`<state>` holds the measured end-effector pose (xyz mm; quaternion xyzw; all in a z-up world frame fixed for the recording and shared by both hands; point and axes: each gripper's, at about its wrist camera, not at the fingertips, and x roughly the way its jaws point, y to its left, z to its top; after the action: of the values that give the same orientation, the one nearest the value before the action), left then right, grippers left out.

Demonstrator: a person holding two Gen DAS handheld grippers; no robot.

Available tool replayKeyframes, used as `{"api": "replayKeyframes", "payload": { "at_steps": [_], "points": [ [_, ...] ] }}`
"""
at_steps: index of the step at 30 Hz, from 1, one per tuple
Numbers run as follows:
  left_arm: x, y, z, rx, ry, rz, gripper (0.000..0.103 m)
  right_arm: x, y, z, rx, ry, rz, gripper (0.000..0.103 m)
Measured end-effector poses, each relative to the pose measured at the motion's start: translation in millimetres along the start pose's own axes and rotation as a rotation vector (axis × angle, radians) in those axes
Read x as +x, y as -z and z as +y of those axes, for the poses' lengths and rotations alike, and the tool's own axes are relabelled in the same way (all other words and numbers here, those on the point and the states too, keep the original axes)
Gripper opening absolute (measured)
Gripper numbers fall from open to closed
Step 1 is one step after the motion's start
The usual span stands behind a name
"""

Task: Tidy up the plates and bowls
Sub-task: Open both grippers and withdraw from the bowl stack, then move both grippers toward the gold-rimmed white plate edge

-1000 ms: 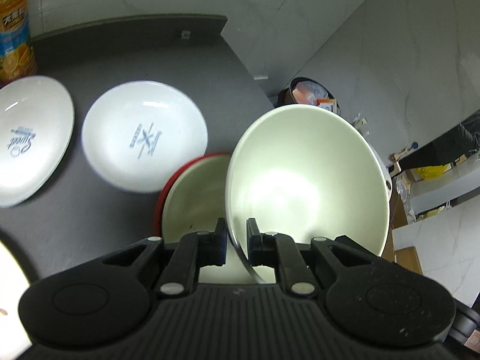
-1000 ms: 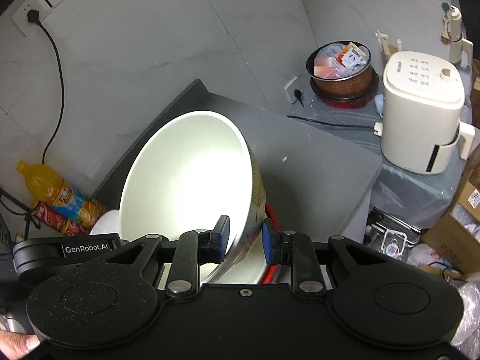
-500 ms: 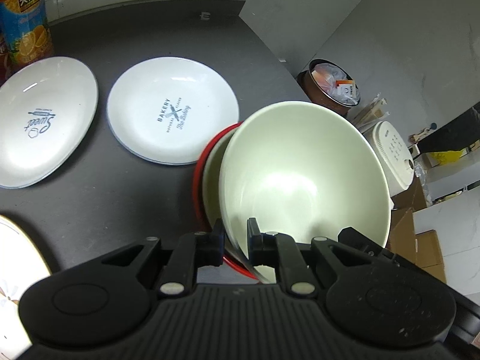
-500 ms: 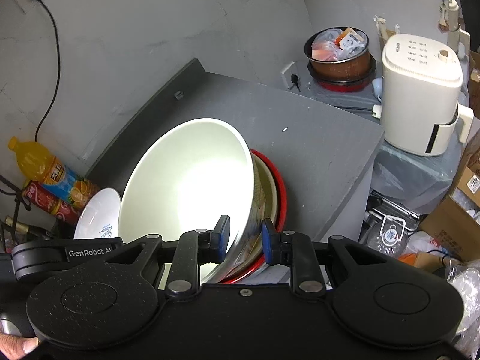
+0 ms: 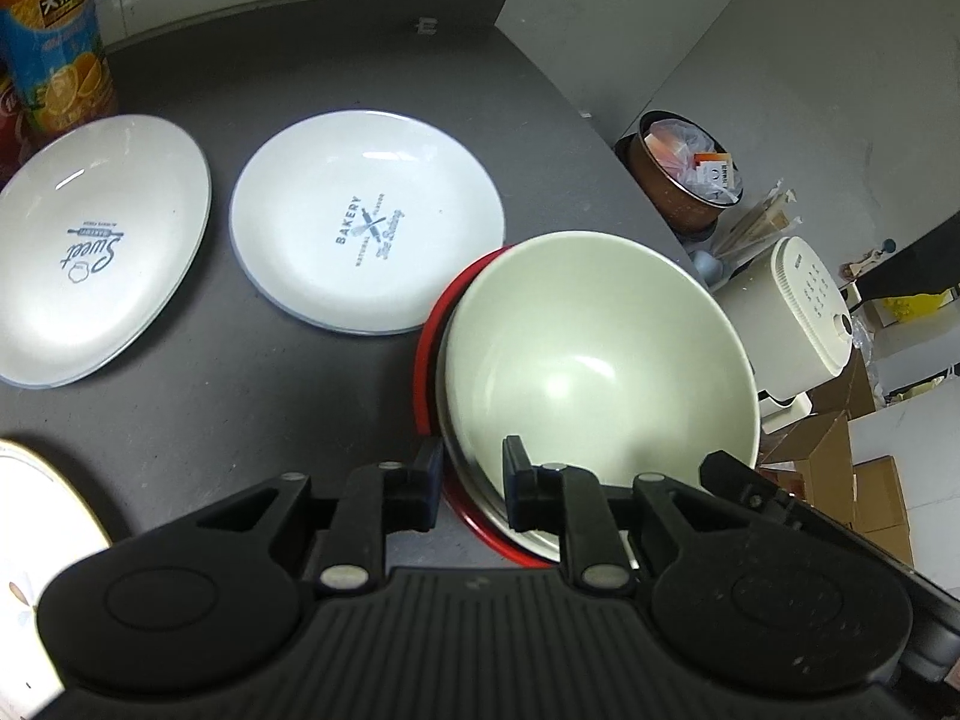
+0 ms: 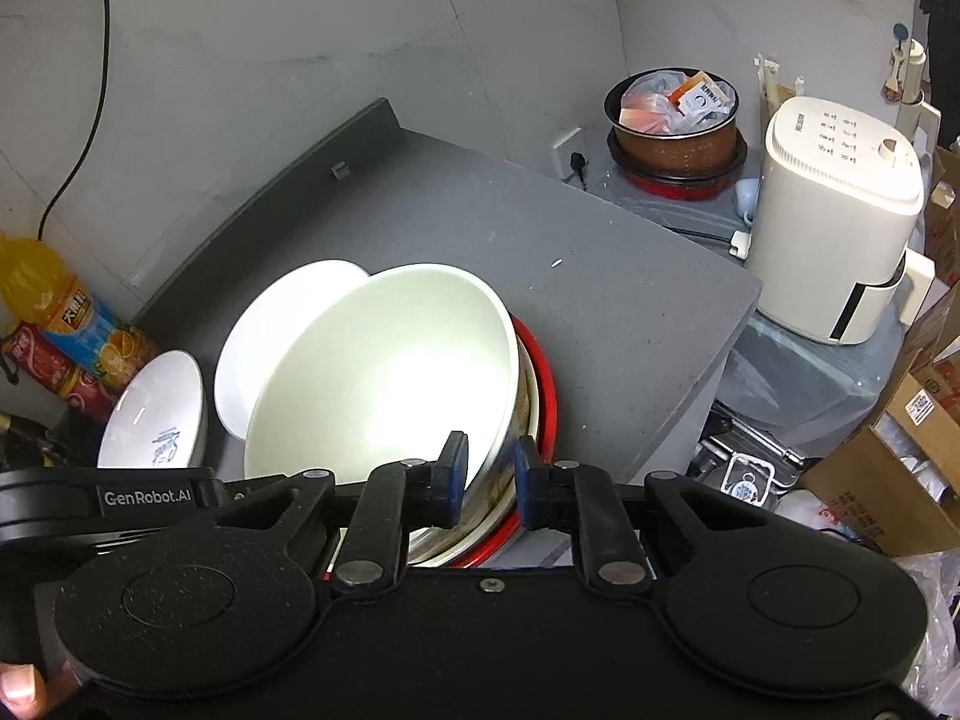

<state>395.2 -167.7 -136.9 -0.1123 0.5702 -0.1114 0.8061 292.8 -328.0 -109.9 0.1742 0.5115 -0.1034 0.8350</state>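
A large pale green bowl (image 5: 594, 354) sits nested in a stack of bowls inside a red bowl (image 5: 433, 354) at the dark table's right edge. My left gripper (image 5: 474, 468) straddles the green bowl's near rim, with a gap showing between the fingers and the rim. My right gripper (image 6: 489, 474) straddles the same bowl (image 6: 384, 378) on its other side, jaws slightly parted. Two white printed plates (image 5: 366, 228) (image 5: 96, 246) lie flat further left.
An orange juice bottle (image 5: 54, 48) stands at the back left by the wall. A cream plate's edge (image 5: 36, 516) shows at the near left. Beyond the table's right edge stand a white appliance (image 6: 834, 216), a brown pot (image 6: 672, 120) and cardboard boxes (image 6: 900, 468).
Both grippers lowered the green bowl from a tilted, lifted position down into the bowl stack. The jaws have eased apart slightly on its rim.
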Motion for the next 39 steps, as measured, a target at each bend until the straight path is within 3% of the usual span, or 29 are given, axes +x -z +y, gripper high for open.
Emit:
{"api": "replayKeyframes", "payload": {
  "at_steps": [7, 19, 26, 32, 39],
  "points": [
    [-11, 1, 6, -0.025, 0.025, 0.007, 0.024, -16, 5, -5, 0.036, -0.047, -0.003, 0.017],
    [-38, 13, 20, -0.004, -0.011, -0.033, 0.047, -26, 10, 12, -0.004, -0.053, -0.036, 0.018],
    [-63, 24, 45, -0.02, -0.039, -0.068, 0.057, -18, 16, 15, 0.016, -0.042, -0.013, 0.021],
    [-89, 36, 84, -0.101, -0.056, -0.088, 0.061, -22, 23, 36, 0.0, -0.079, -0.003, 0.022],
    [-123, 48, 123, -0.157, -0.127, -0.141, 0.071, -22, 33, 73, -0.076, -0.118, 0.023, 0.041]
  ]
}}
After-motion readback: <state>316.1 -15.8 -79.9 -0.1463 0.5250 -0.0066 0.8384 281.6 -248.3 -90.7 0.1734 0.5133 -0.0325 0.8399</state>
